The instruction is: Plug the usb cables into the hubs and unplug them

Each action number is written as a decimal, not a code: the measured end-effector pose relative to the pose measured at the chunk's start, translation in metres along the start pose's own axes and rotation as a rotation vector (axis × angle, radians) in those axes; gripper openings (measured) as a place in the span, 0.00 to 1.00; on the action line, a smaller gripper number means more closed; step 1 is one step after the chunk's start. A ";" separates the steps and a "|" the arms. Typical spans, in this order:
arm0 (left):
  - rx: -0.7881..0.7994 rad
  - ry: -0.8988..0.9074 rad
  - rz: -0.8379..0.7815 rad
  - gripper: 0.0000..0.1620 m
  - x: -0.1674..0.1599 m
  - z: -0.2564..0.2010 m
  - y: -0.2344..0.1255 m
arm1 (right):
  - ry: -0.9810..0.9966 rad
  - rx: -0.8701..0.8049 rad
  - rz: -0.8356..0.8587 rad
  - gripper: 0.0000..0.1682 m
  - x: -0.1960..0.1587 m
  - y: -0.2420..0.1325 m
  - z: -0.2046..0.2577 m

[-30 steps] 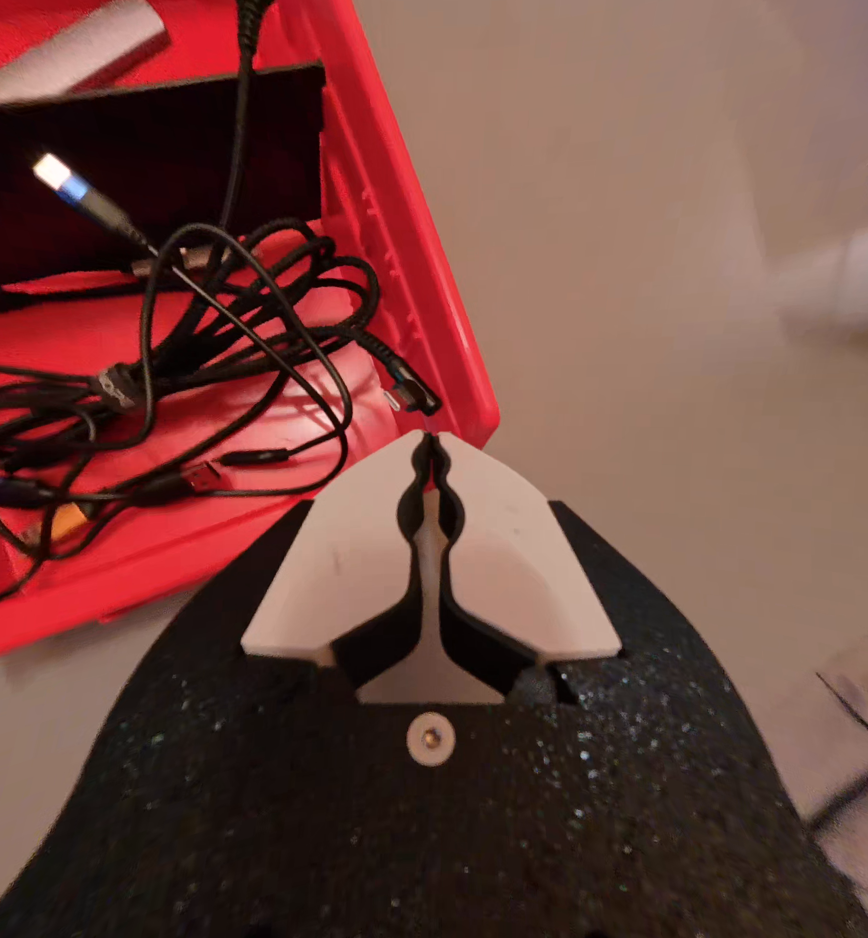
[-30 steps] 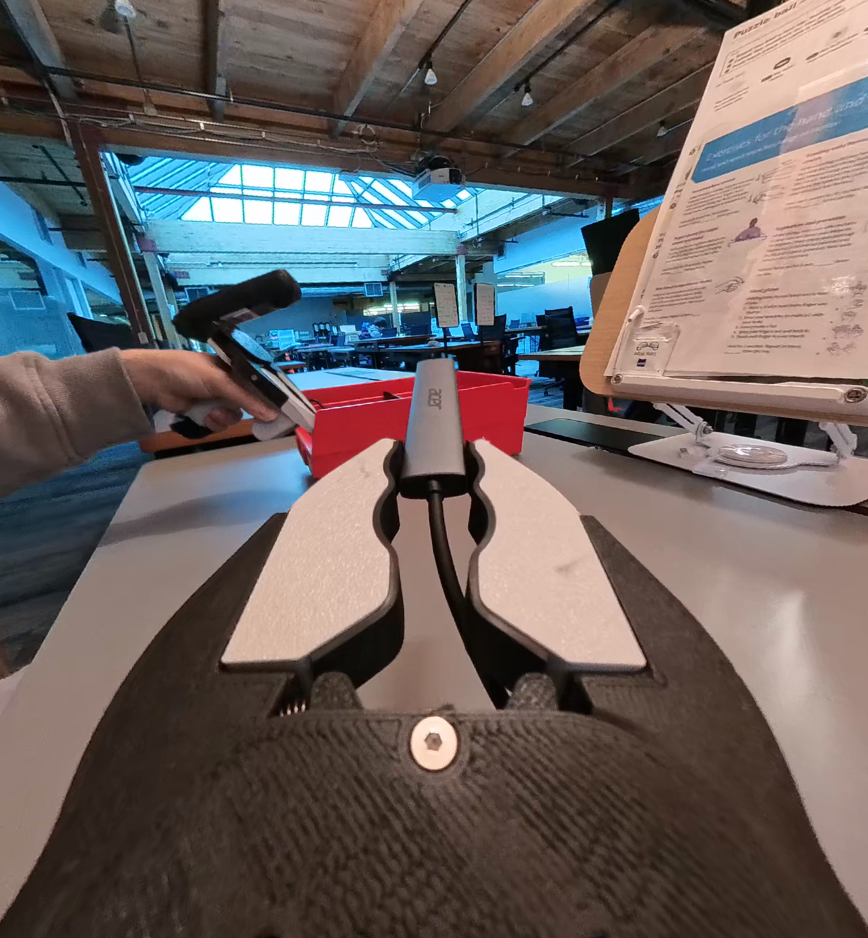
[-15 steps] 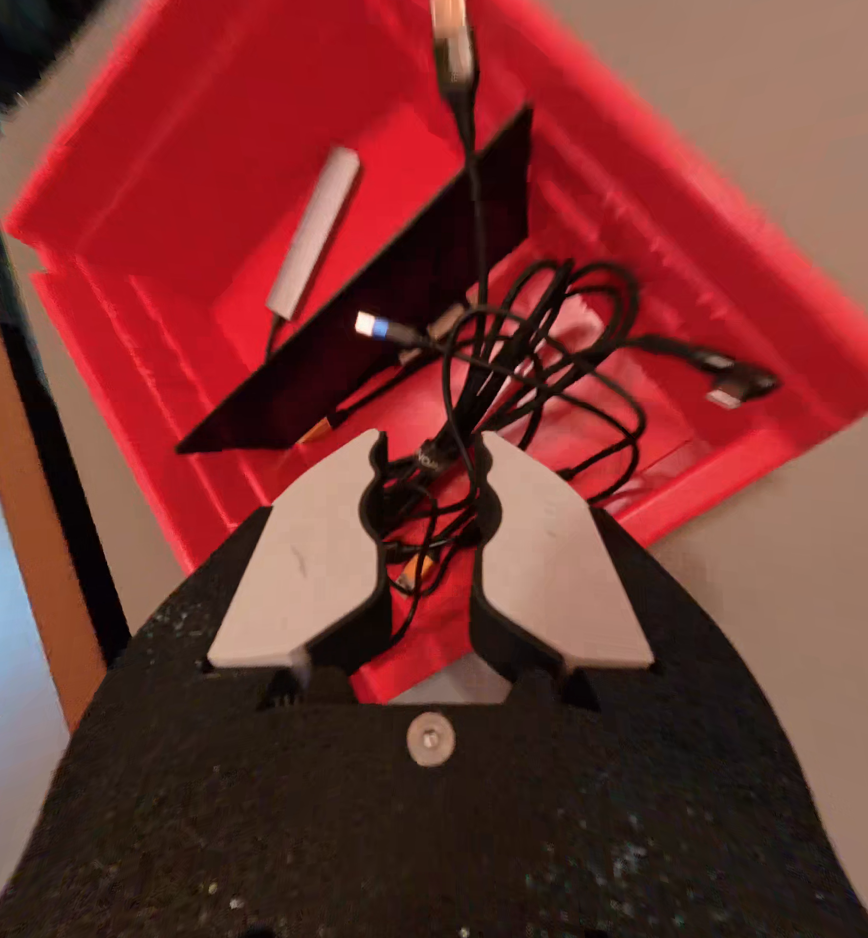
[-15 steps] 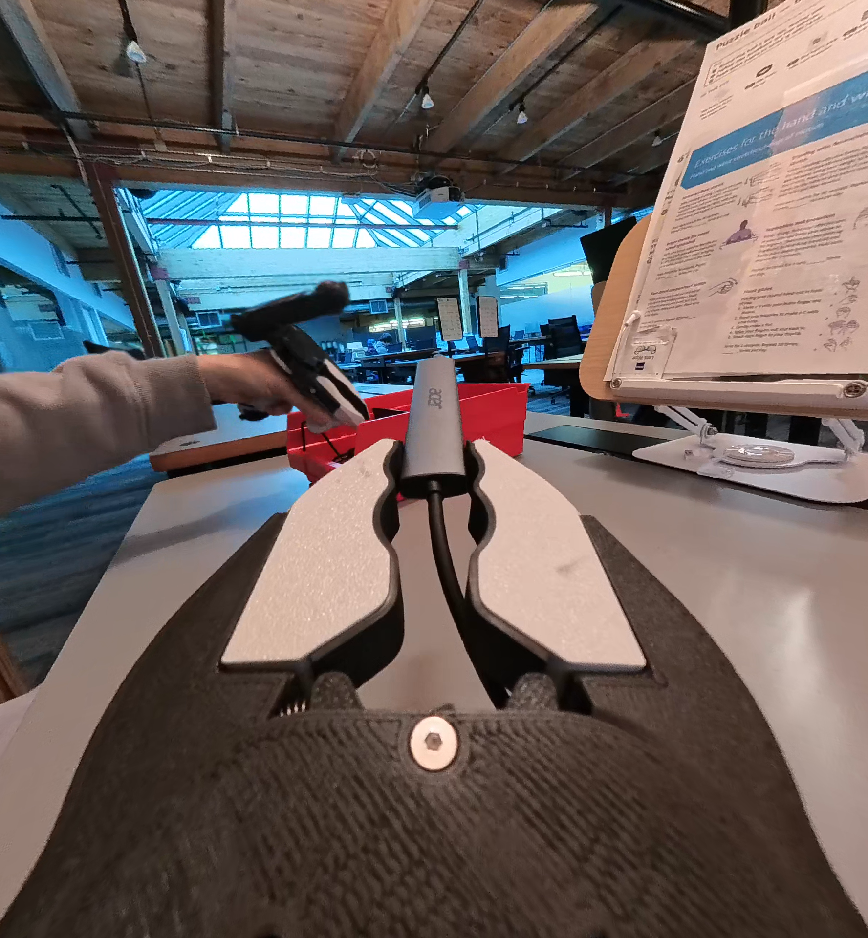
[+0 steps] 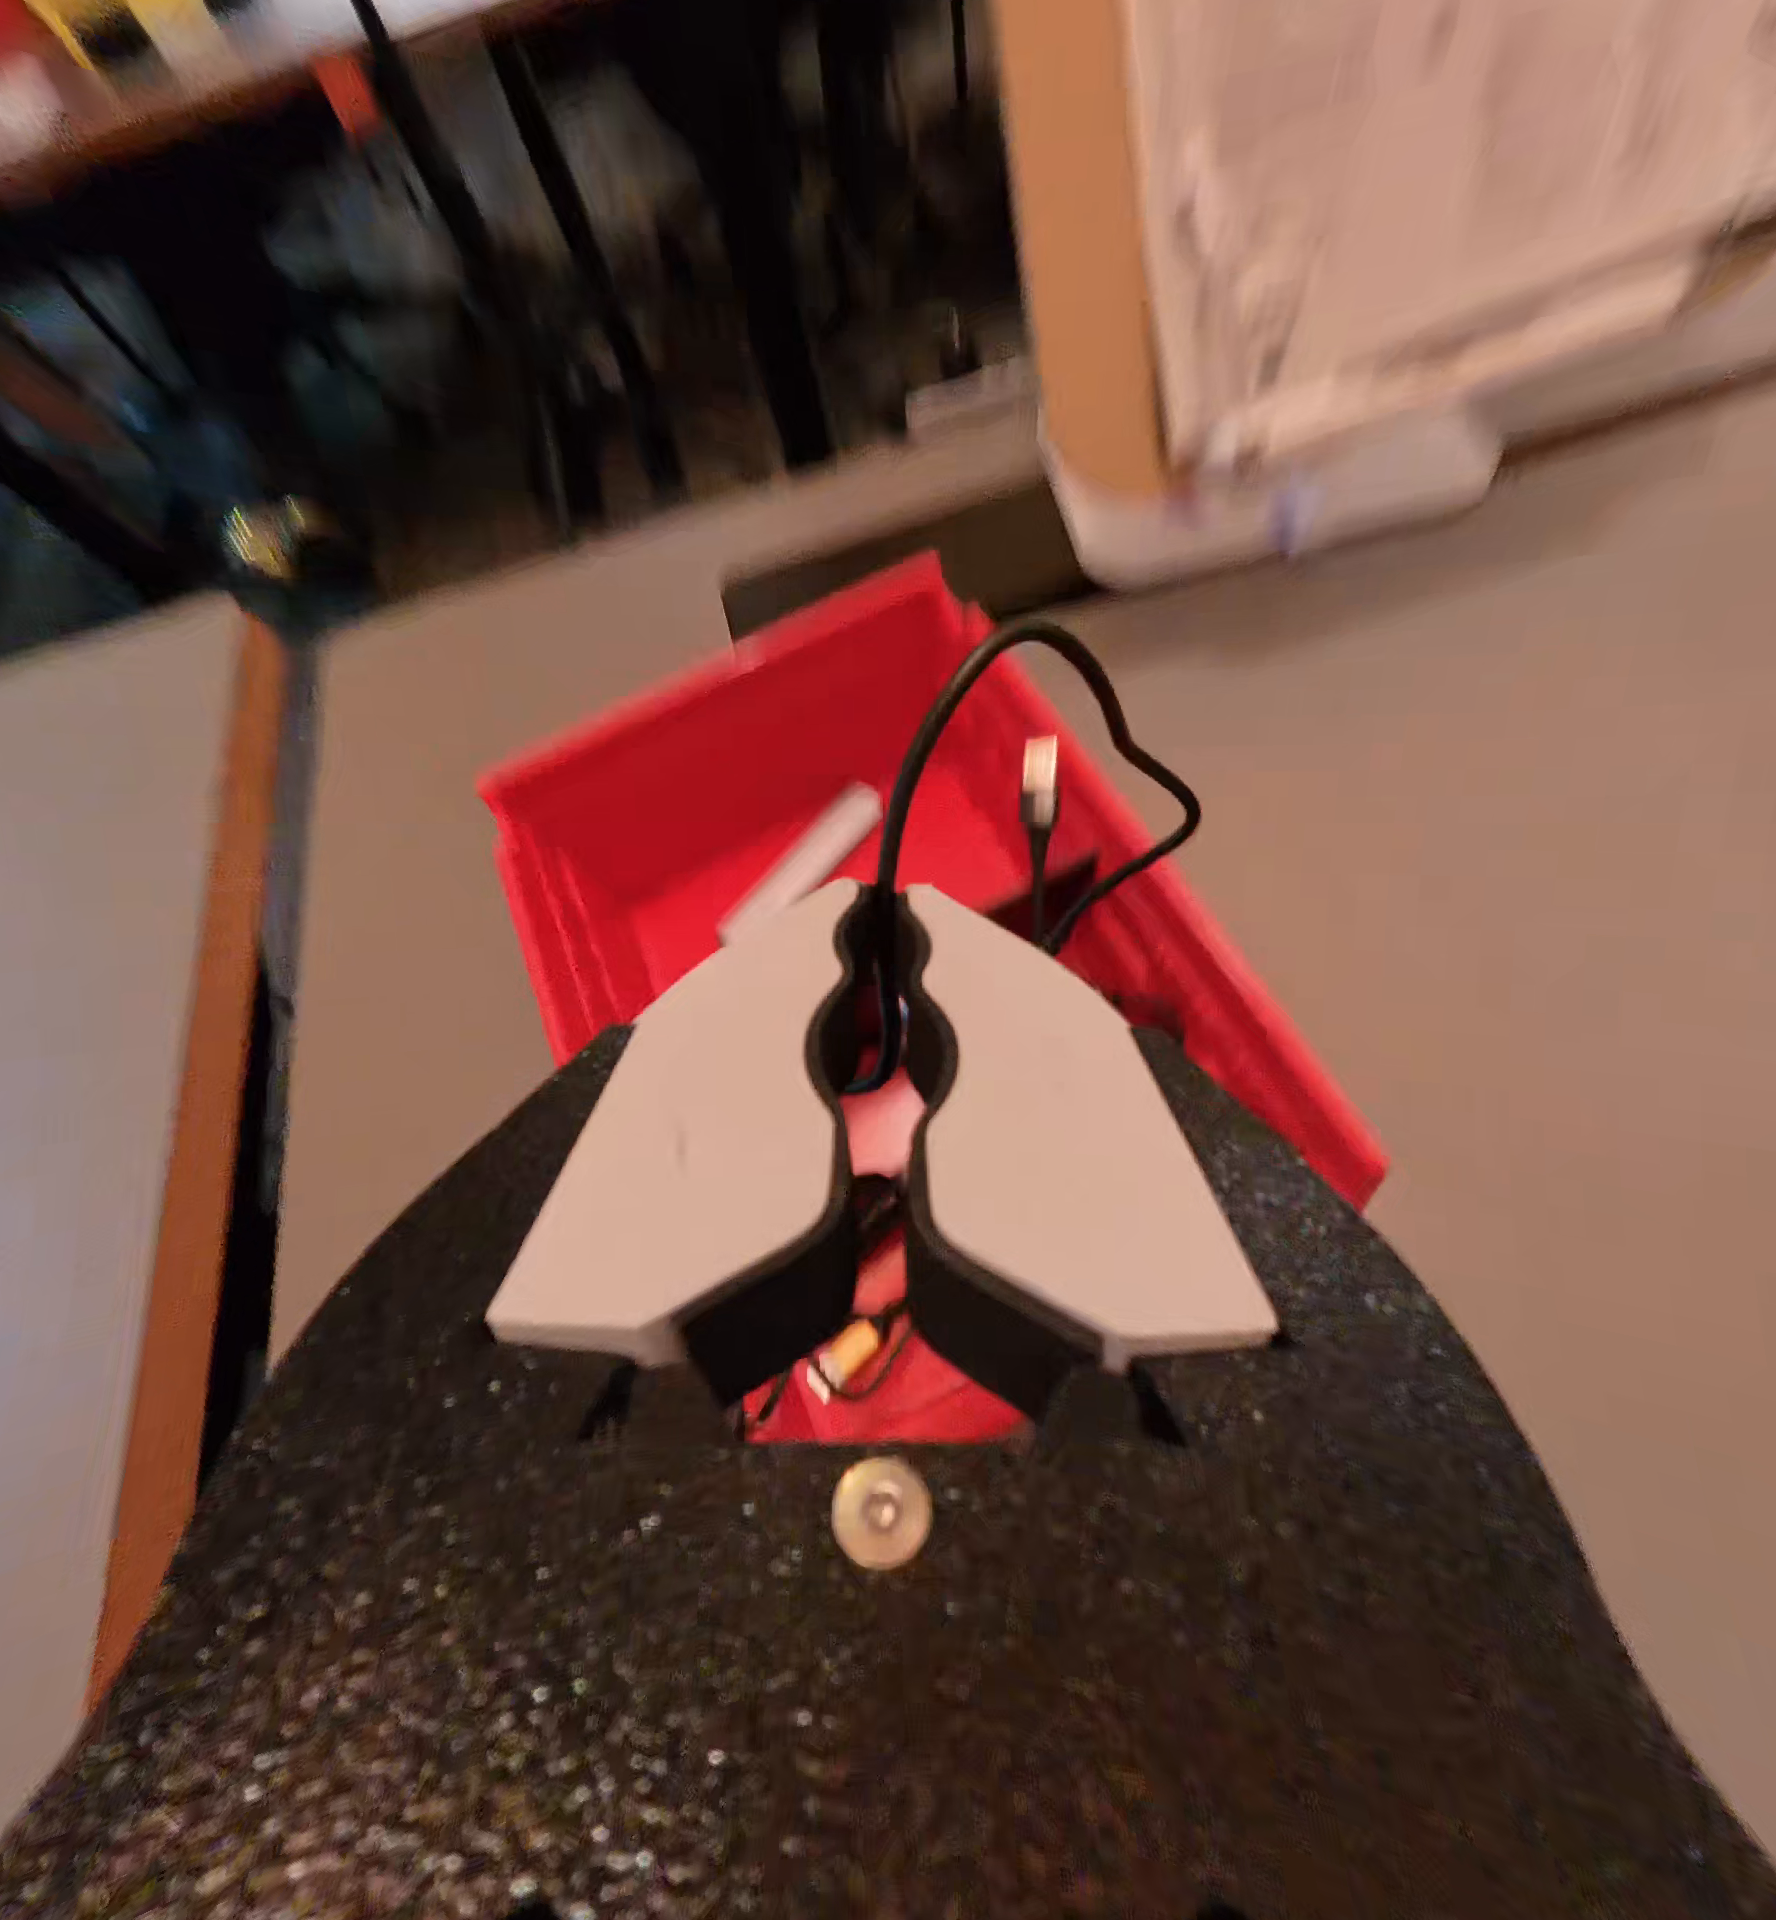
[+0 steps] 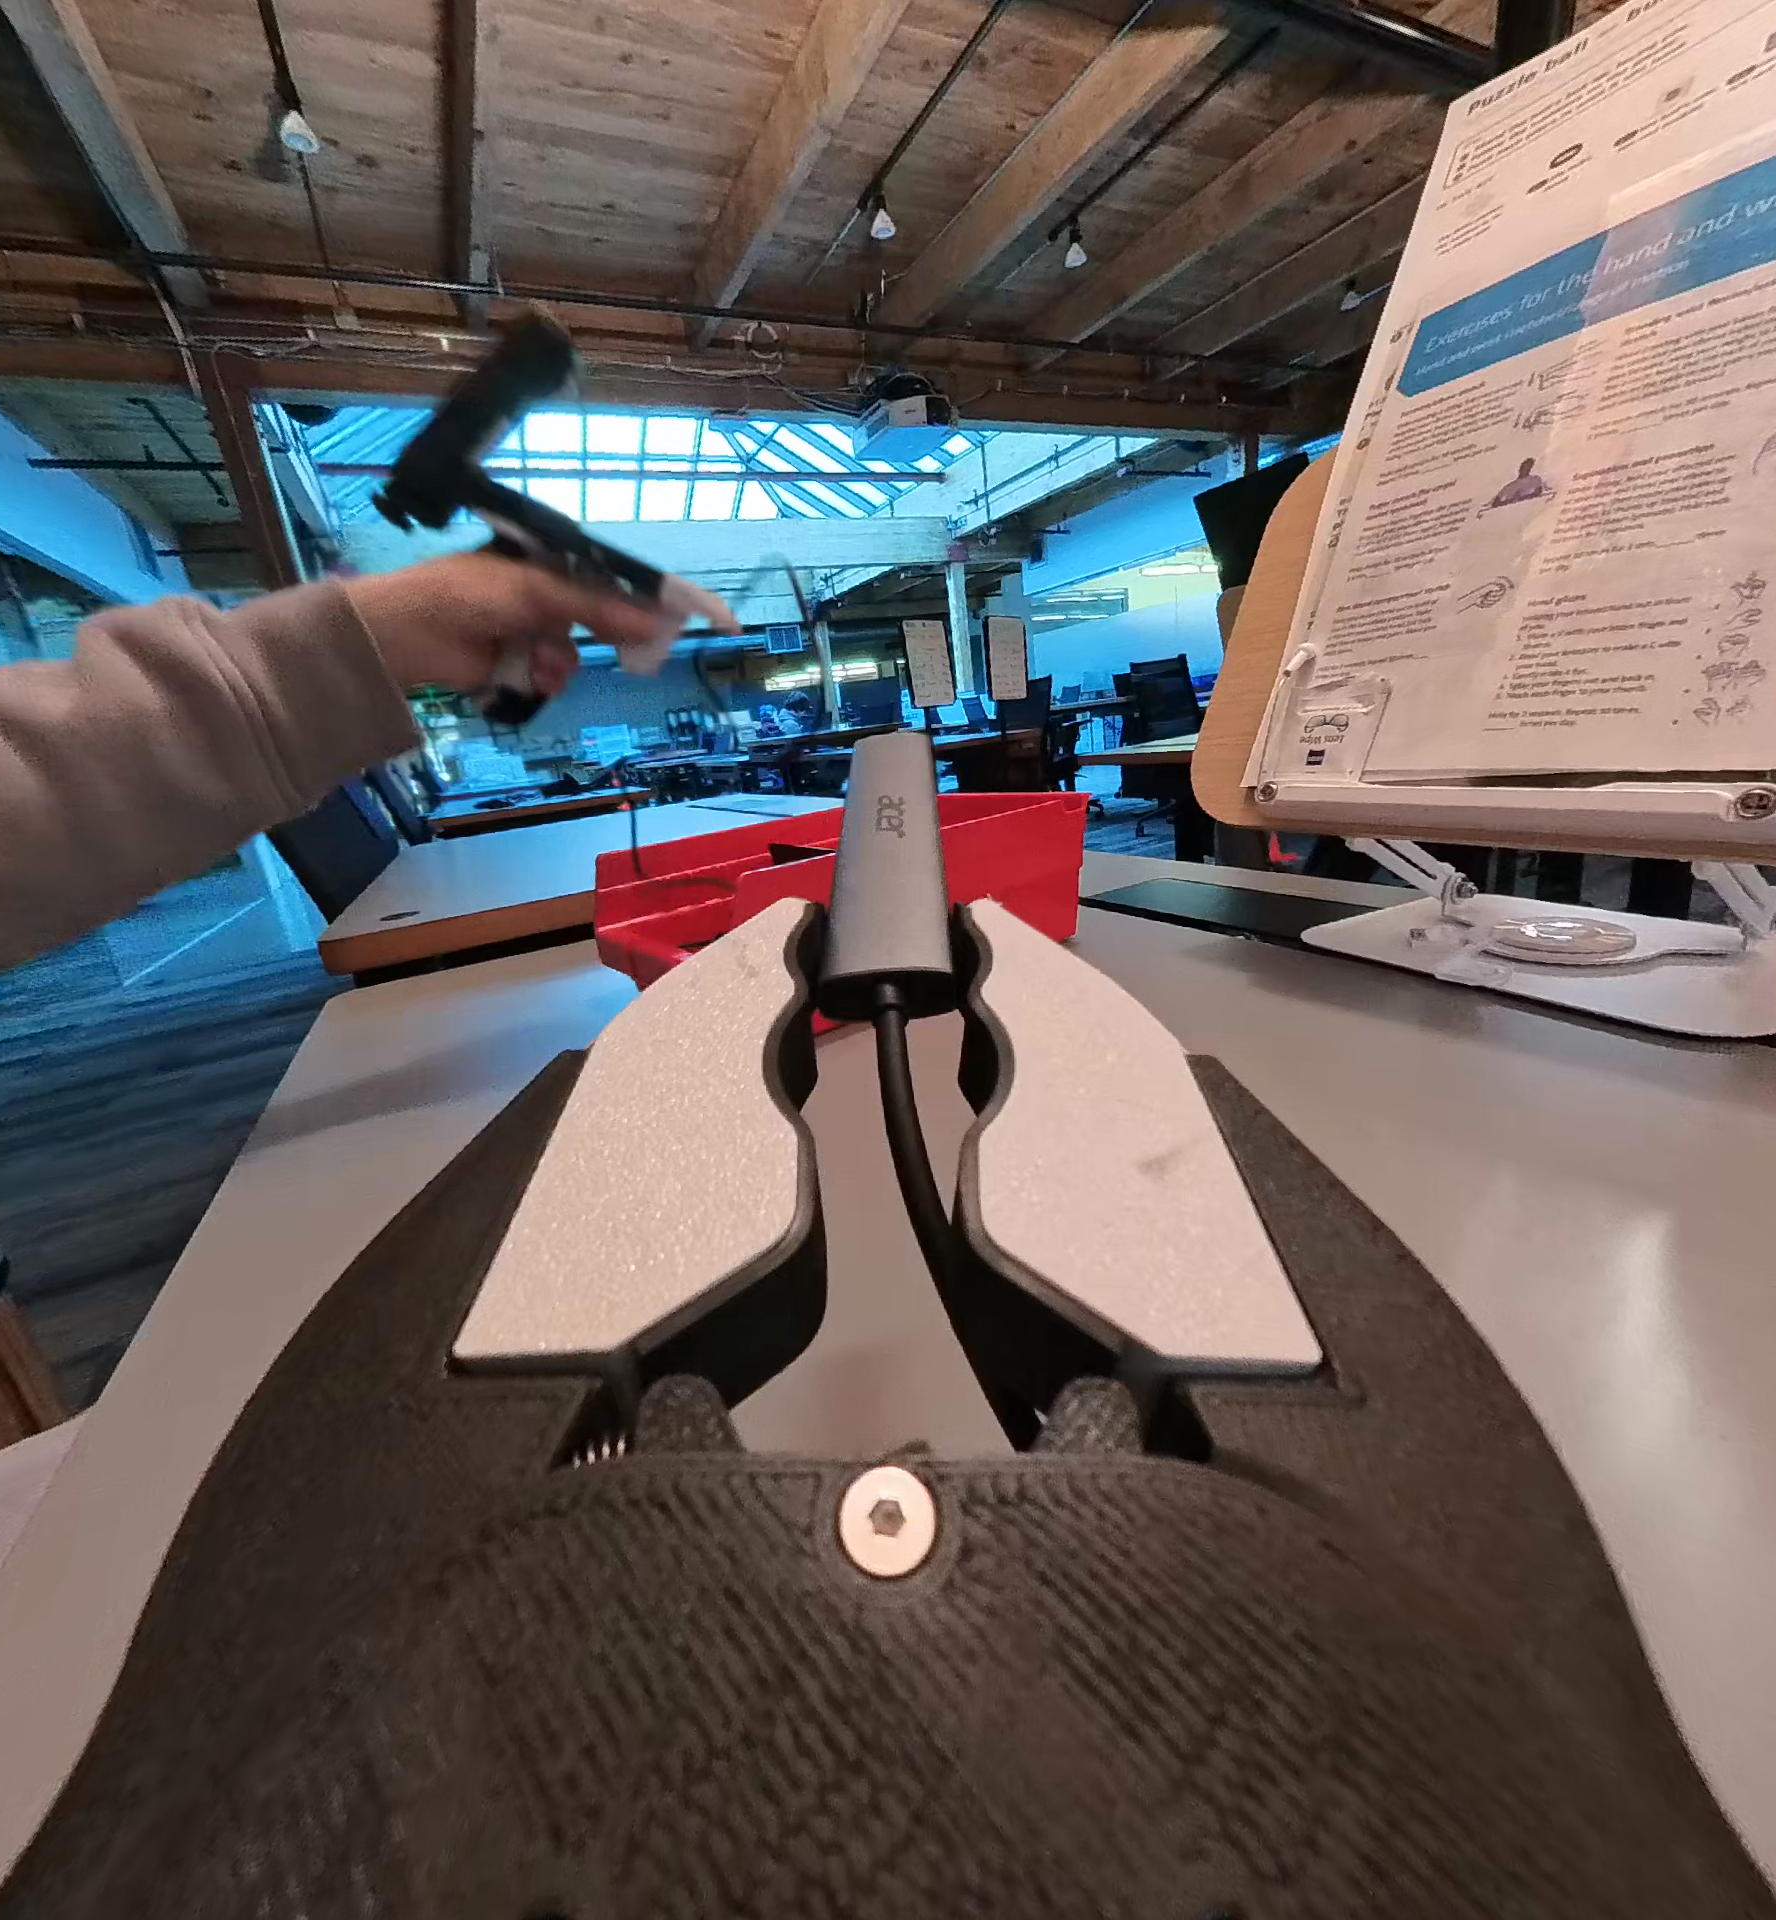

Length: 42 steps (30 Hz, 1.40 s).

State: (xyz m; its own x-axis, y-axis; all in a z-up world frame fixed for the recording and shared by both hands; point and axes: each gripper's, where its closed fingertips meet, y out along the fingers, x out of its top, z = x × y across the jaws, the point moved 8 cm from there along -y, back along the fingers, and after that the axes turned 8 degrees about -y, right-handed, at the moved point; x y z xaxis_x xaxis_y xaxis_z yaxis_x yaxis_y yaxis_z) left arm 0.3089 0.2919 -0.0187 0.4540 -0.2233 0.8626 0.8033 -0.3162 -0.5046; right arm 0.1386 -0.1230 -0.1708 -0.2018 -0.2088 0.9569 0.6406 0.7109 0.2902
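**Both claws loaded above the counter**

The grey counter (image 6: 1486,1195) carries a red bin (image 5: 676,821) at 12 o'clock from the right claw, and a document stand (image 6: 1549,800) at 2 o'clock. The right claw (image 6: 889,935) is clamped on the cable end of a grey usb hub (image 6: 879,862), which points forward toward 12 o'clock. The left claw (image 5: 884,904), raised over the bin, is pinched nearly closed on a thin black cable (image 5: 967,686); the cable loops upward, and a silver plug (image 5: 1040,764) stands at 1 o'clock. A second hub (image 5: 811,857) lies in the bin.
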 end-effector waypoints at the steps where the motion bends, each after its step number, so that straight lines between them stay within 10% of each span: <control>1: -0.010 0.008 -0.088 0.02 0.019 -0.005 -0.018 | 0.002 0.000 0.000 0.14 0.000 0.000 0.000; 13: -0.160 0.201 -0.782 0.01 0.179 -0.109 -0.206 | 0.027 -0.019 -0.033 0.14 0.001 -0.004 -0.003; 20: -0.373 0.233 -0.722 0.01 0.200 -0.160 -0.207 | 0.063 -0.063 -0.077 0.14 0.002 -0.010 -0.010; 25: -0.496 0.276 -0.510 0.01 0.129 -0.190 -0.135 | 0.030 -0.180 -0.090 0.14 0.004 -0.016 -0.016; 32: -0.519 0.360 -0.238 0.01 -0.056 -0.190 -0.039 | 0.045 -0.151 -0.090 0.14 0.004 -0.017 -0.017; 37: -0.366 0.379 -0.029 0.02 -0.170 -0.158 -0.008 | 0.044 -0.138 -0.088 0.14 0.004 -0.016 -0.017; 42: -0.315 0.624 0.007 0.05 -0.216 -0.141 -0.022 | 0.032 -0.132 -0.084 0.14 0.004 -0.015 -0.015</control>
State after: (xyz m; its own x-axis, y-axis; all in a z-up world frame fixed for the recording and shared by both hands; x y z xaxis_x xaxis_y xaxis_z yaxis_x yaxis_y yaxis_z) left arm 0.1385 0.2177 -0.1992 0.0771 -0.6841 0.7253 0.6084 -0.5440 -0.5779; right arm 0.1396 -0.1450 -0.1714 -0.2364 -0.2861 0.9286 0.7150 0.5960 0.3656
